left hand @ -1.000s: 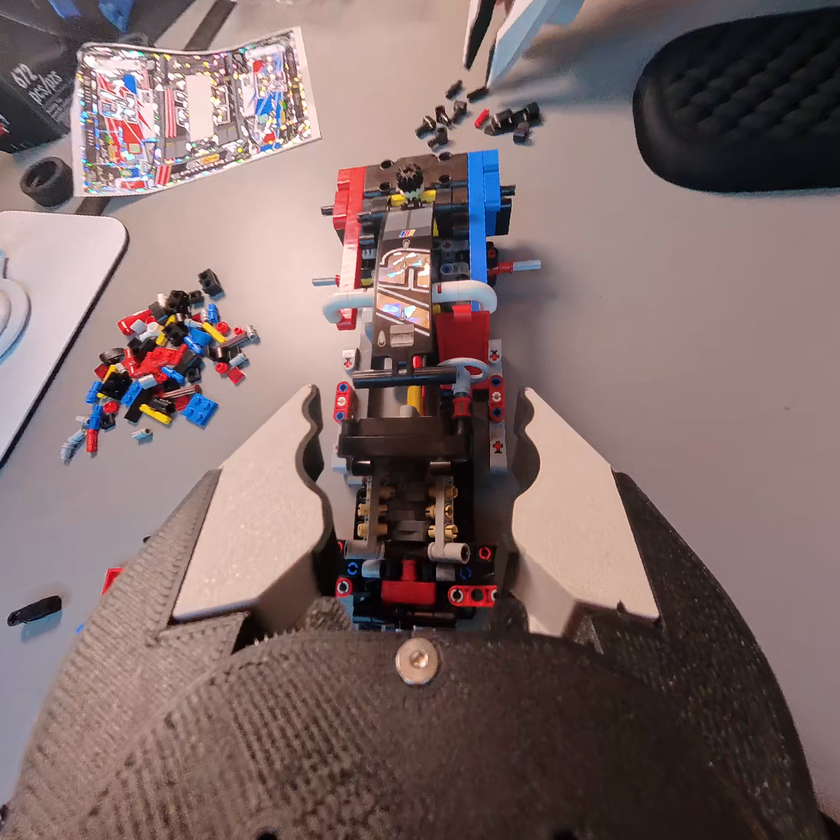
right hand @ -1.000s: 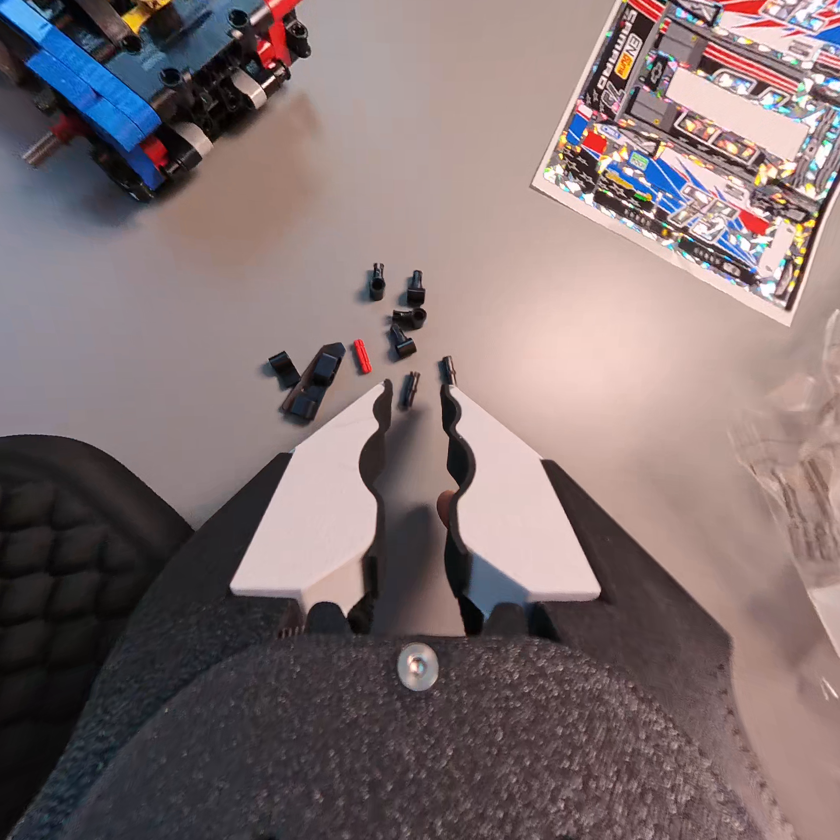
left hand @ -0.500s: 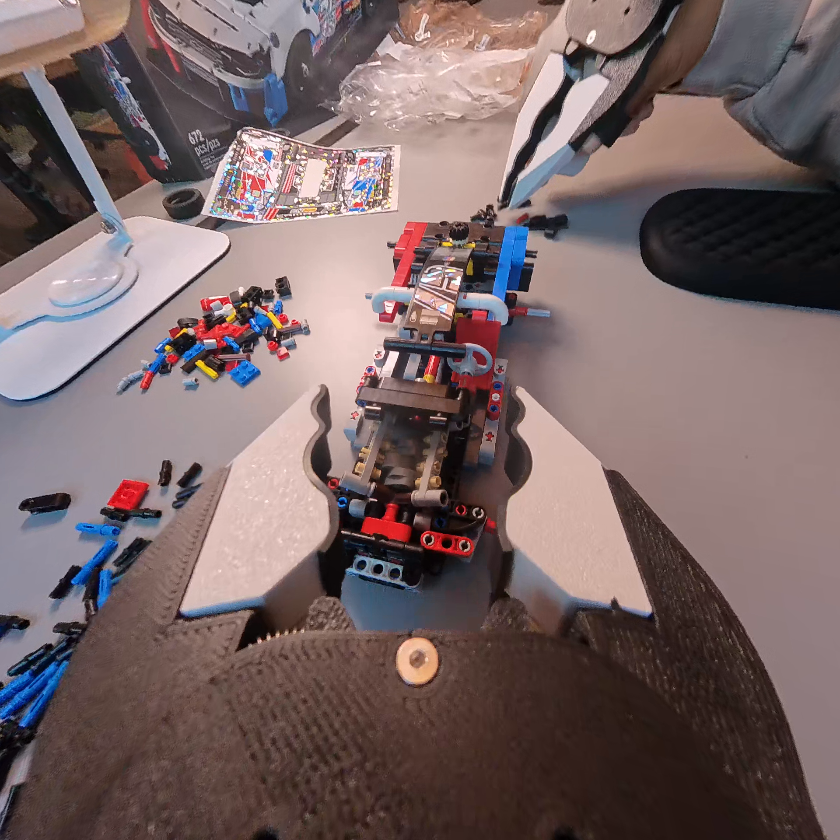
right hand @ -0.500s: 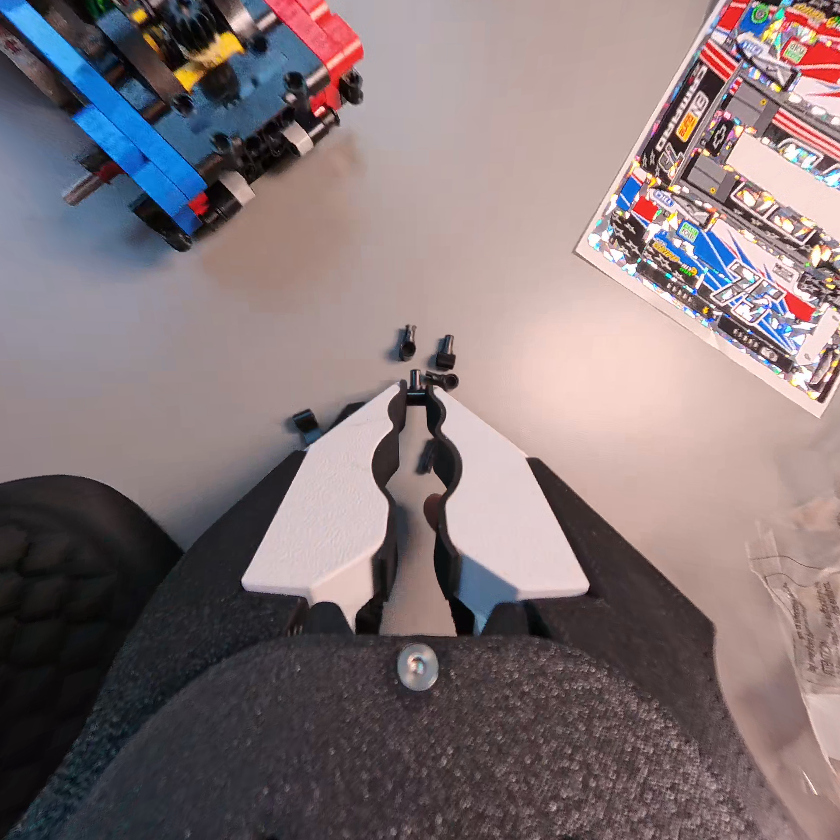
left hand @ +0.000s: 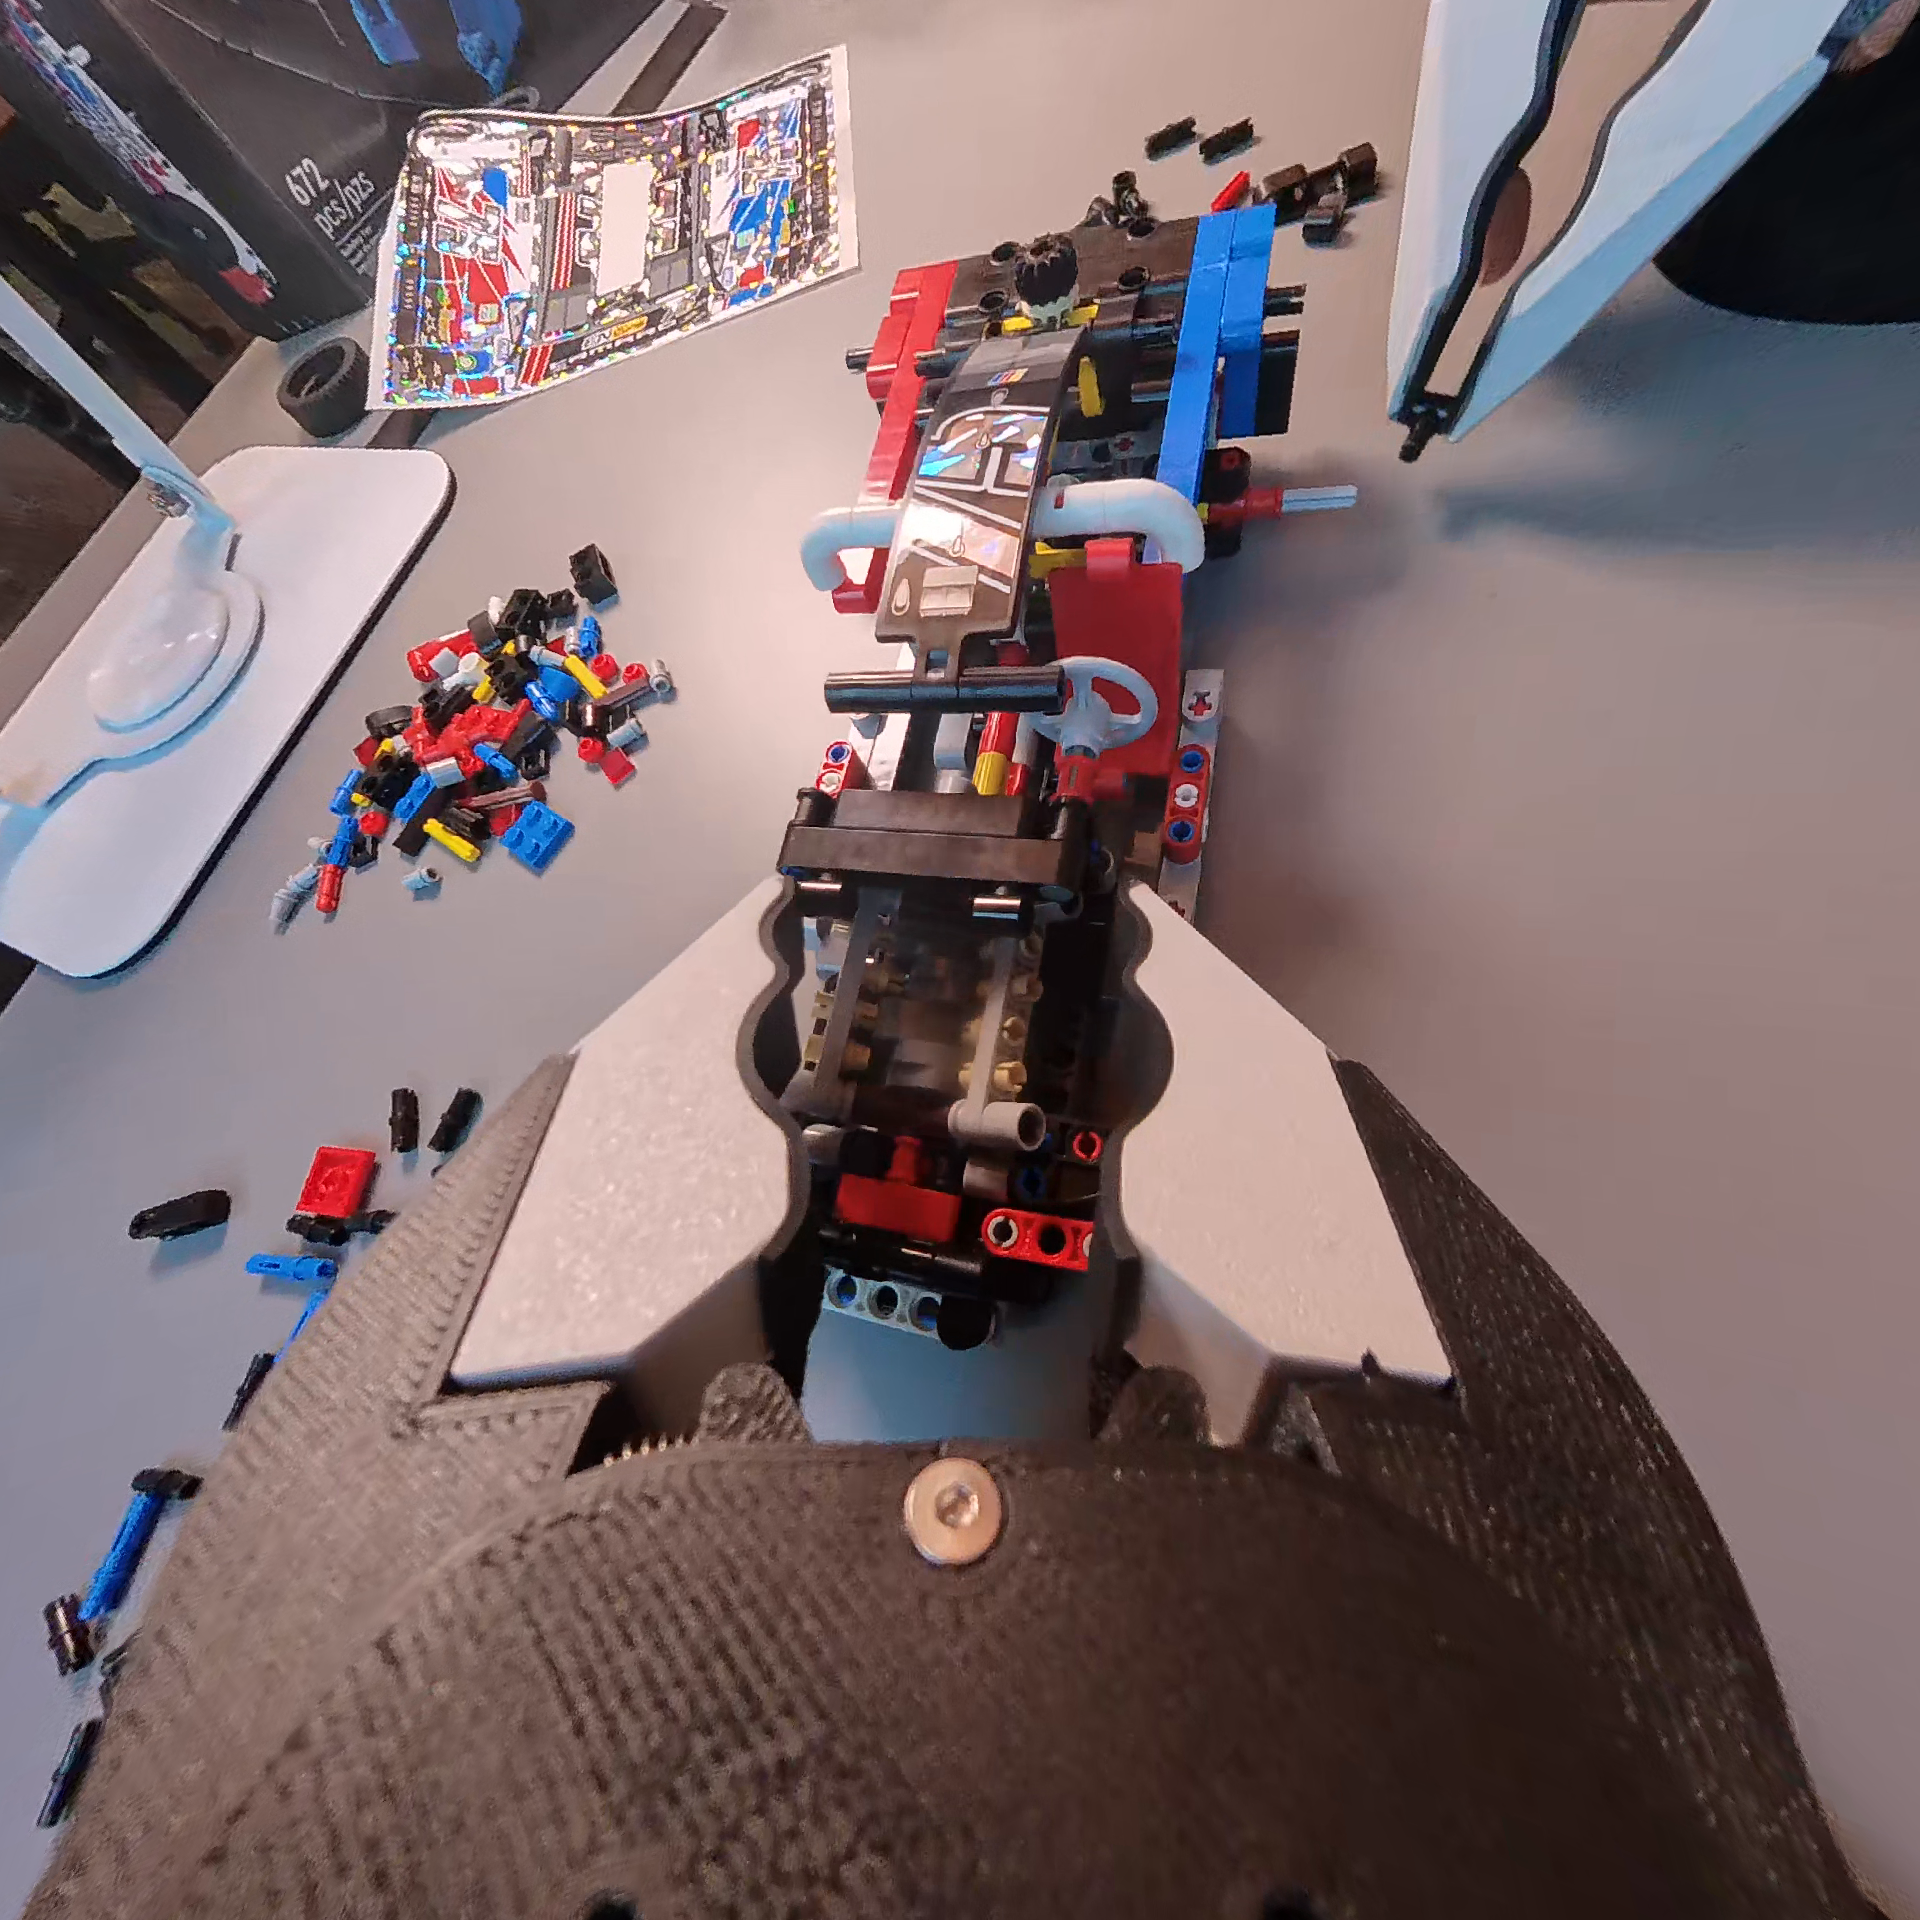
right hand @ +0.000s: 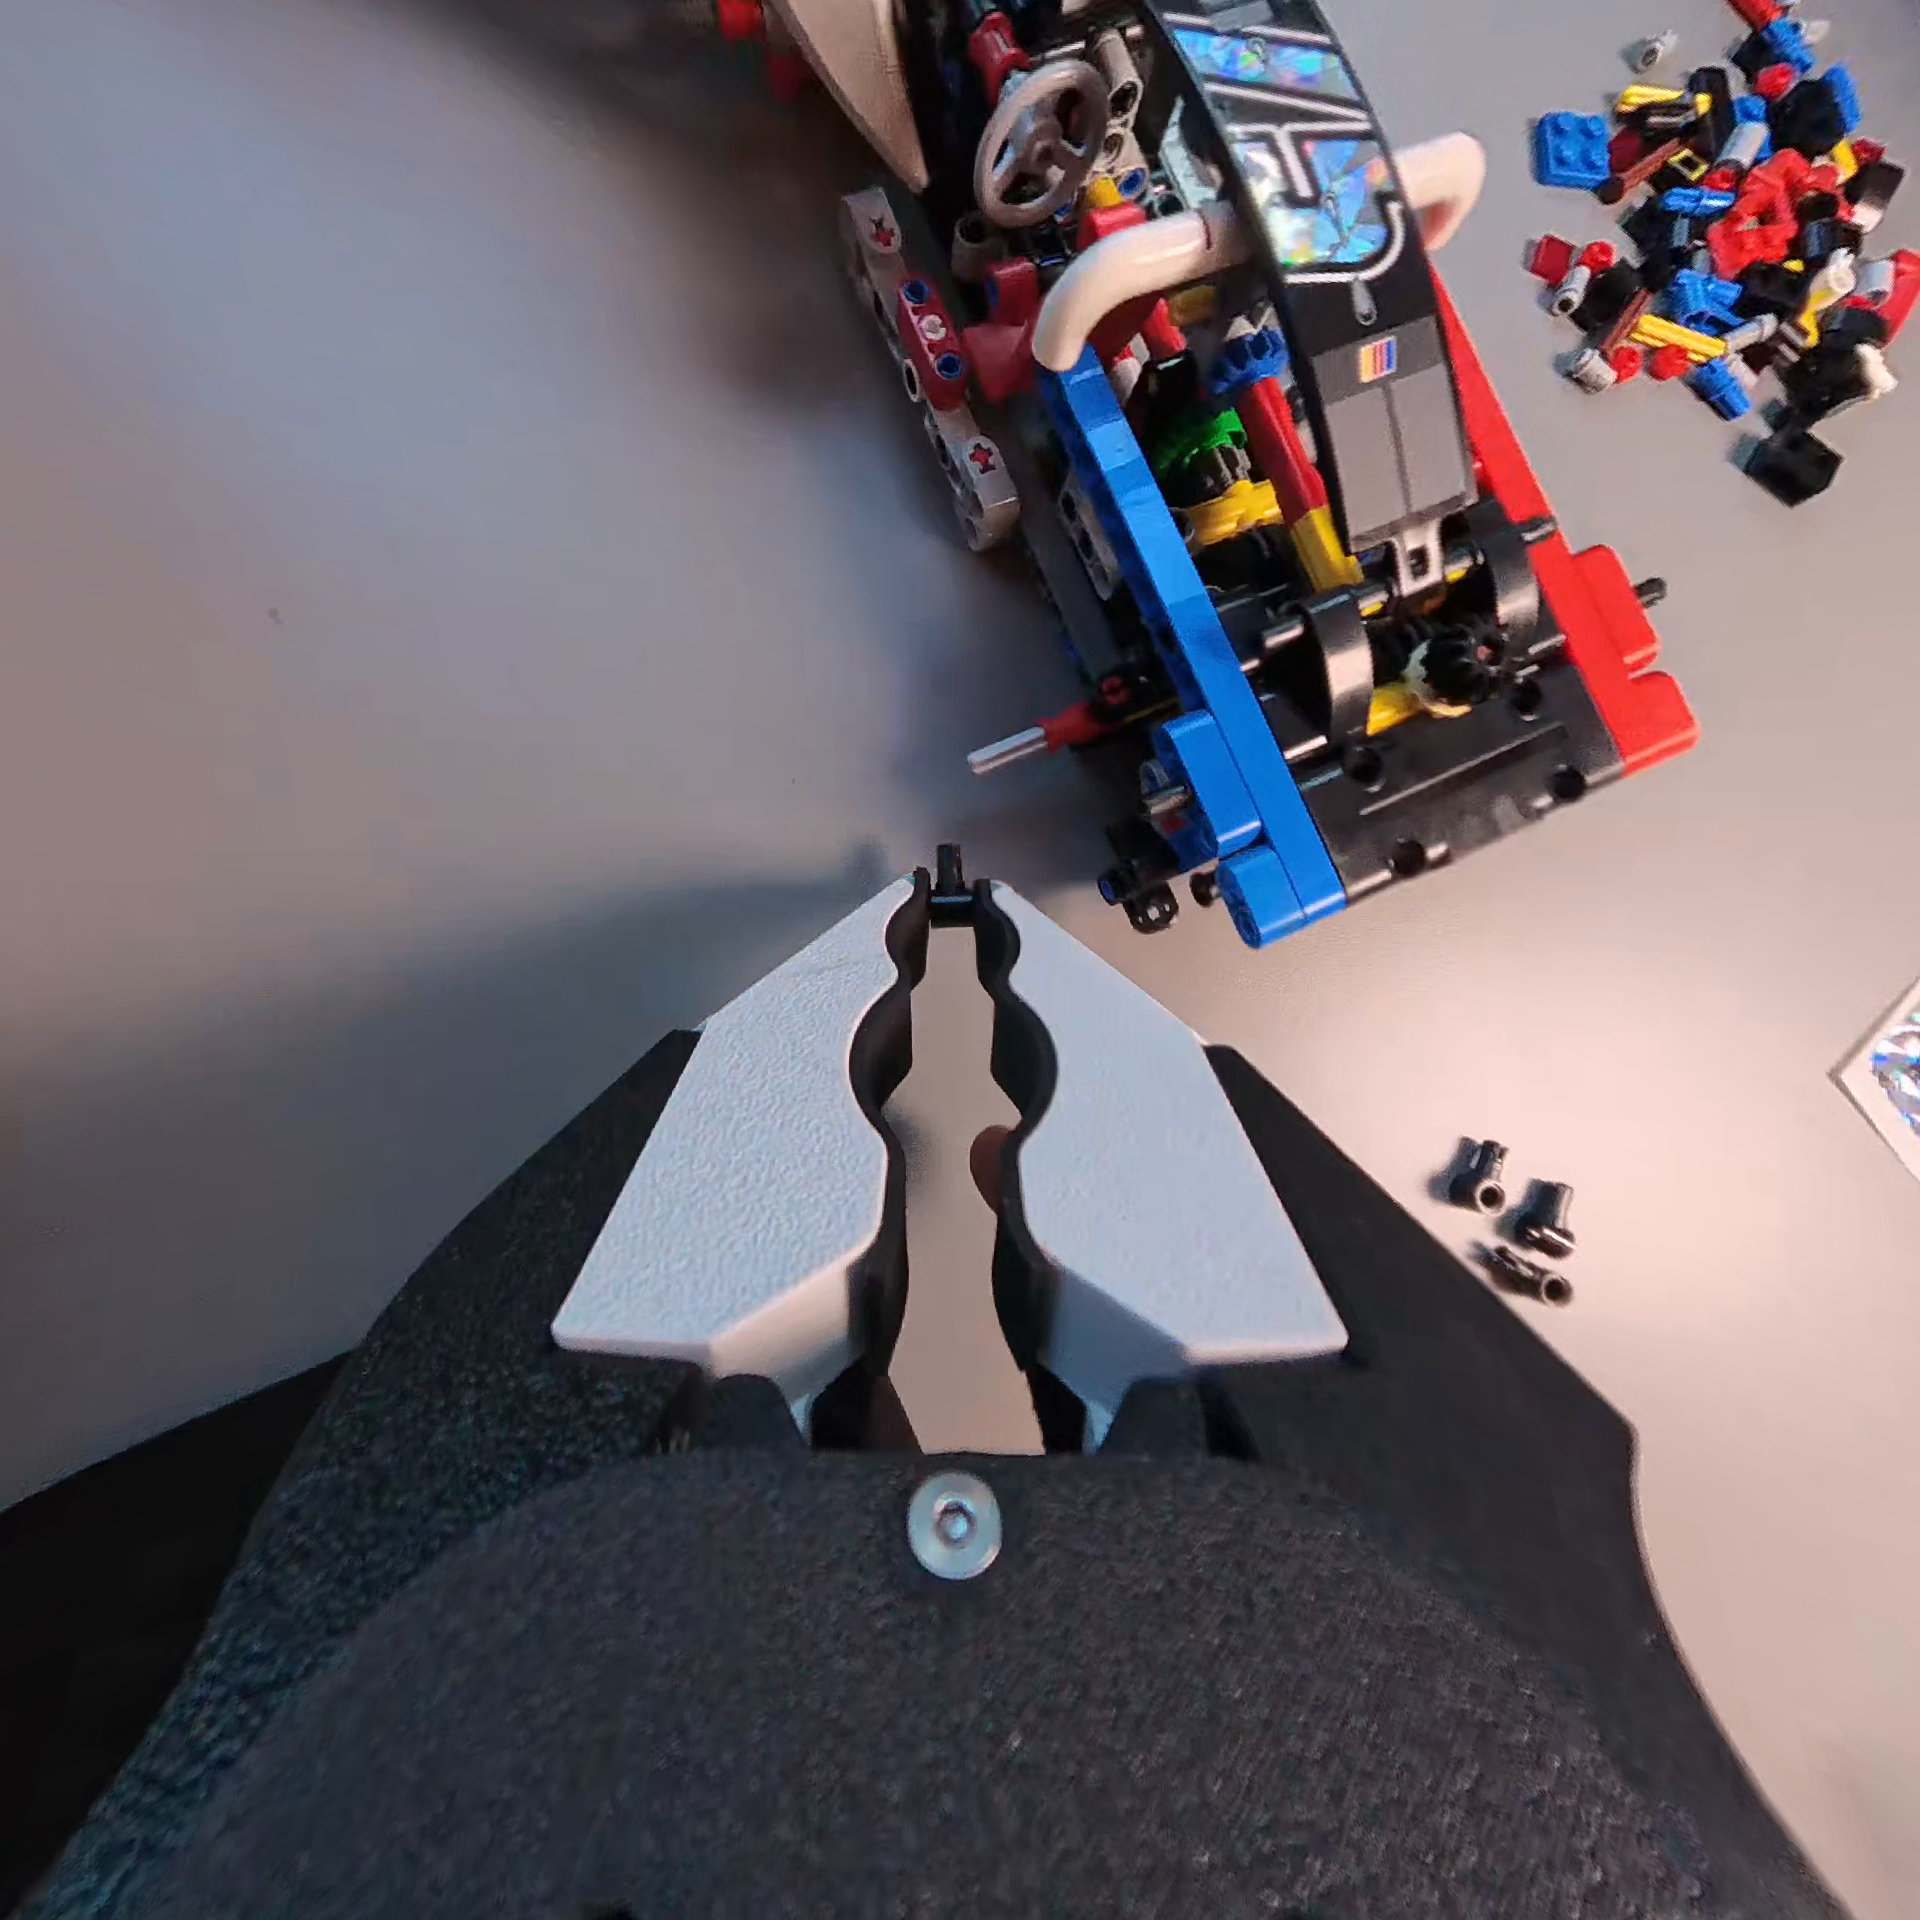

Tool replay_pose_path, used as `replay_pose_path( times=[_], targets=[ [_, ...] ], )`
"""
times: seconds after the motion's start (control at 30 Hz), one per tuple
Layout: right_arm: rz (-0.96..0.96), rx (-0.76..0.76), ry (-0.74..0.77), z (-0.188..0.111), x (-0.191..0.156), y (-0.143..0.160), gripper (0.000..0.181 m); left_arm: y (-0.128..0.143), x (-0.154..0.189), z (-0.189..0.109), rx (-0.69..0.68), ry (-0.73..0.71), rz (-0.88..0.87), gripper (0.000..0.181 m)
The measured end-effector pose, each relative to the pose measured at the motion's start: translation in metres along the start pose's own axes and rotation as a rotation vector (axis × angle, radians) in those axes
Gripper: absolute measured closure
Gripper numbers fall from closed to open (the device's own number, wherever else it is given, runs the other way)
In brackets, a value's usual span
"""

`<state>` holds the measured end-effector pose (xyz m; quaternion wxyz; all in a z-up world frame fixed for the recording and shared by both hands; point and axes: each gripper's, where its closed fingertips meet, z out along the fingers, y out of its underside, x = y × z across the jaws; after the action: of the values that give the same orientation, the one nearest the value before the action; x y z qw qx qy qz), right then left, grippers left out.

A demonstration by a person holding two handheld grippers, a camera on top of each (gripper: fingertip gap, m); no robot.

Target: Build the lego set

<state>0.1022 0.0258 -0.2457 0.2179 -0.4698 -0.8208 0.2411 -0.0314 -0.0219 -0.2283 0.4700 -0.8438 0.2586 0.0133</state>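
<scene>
Your right gripper (right hand: 948, 899) has its fingers pinching a small black pin (right hand: 945, 881) right at the tips, and the pin sticks straight out past them. The lego car (right hand: 1278, 488) lies on the grey bench (right hand: 416, 520), just ahead and off to the right of the pin, with its blue side beam (right hand: 1174, 582) facing you. Your left gripper (left hand: 951, 914) has its fingers closed on both sides of the car's other end, holding it. The car's long side runs away from that gripper. I think the pin must turn toward the blue beam to go in. More black pins (right hand: 1512, 1226) lie near the car's end.
</scene>
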Motion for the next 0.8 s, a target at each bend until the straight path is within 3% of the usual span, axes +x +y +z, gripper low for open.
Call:
replay_pose_path(
  times=[0.37, 0.5, 0.67, 0.8],
  targets=[
    [-0.002, -0.019, 0.004, 0.016, 0.002, 0.0, 0.174, -0.015, -0.018, 0.025, -0.001, -0.108, 0.012, 0.126],
    [0.018, 0.018, -0.004, 0.014, 0.002, -0.003, 0.165, -0.028, -0.021, 0.017, 0.083, -0.132, -0.01, 0.119],
    [0.117, 0.188, 0.052, -0.017, 0.025, -0.015, 0.153, -0.043, -0.027, -0.011, 0.214, -0.14, -0.125, 0.117],
    [0.247, 0.333, 0.257, -0.06, 0.078, -0.006, 0.151, -0.038, -0.024, -0.032, 0.263, -0.148, -0.192, 0.116]
  ],
)
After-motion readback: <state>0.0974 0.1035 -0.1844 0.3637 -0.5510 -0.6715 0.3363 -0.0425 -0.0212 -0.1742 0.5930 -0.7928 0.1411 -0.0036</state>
